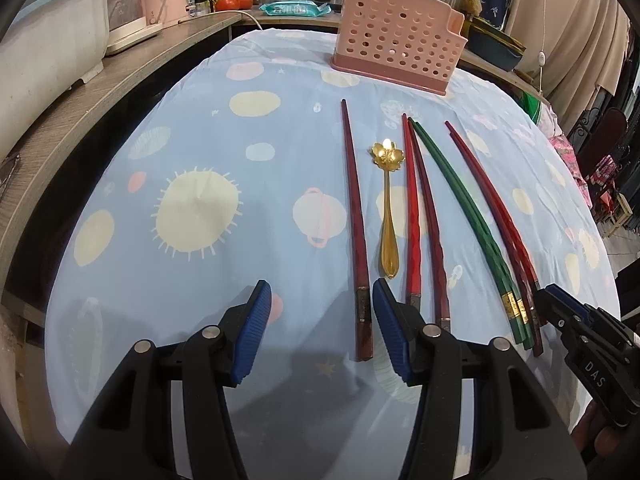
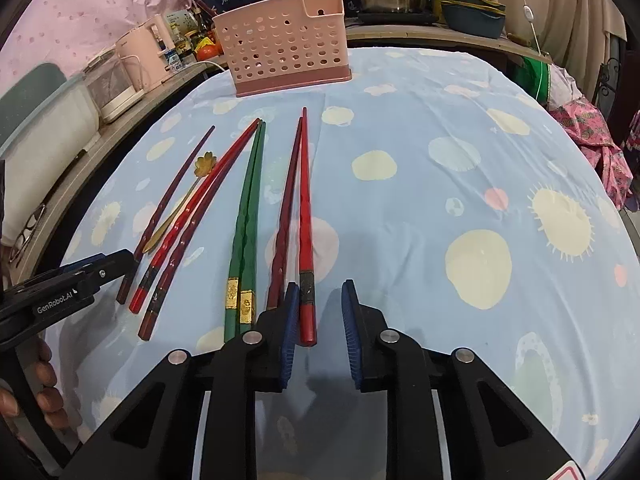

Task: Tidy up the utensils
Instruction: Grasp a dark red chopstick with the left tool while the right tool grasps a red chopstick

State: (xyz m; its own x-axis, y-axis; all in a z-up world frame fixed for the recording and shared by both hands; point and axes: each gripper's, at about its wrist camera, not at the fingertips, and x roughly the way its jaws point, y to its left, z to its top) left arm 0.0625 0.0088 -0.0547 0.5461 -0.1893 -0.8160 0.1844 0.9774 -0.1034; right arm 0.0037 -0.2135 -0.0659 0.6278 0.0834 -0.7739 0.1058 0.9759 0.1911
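Here the left gripper [image 1: 322, 312] hangs with its blue pads [image 1: 256, 332] set well apart and nothing between them, just beside the butt of a dark red chopstick [image 1: 354, 216] on the tablecloth [image 1: 192, 152]. The right gripper [image 2: 320, 320] has narrowed around the bright red chopstick [image 2: 306, 240], its pads not pressing. The pink holder [image 1: 396, 40] stands beyond.
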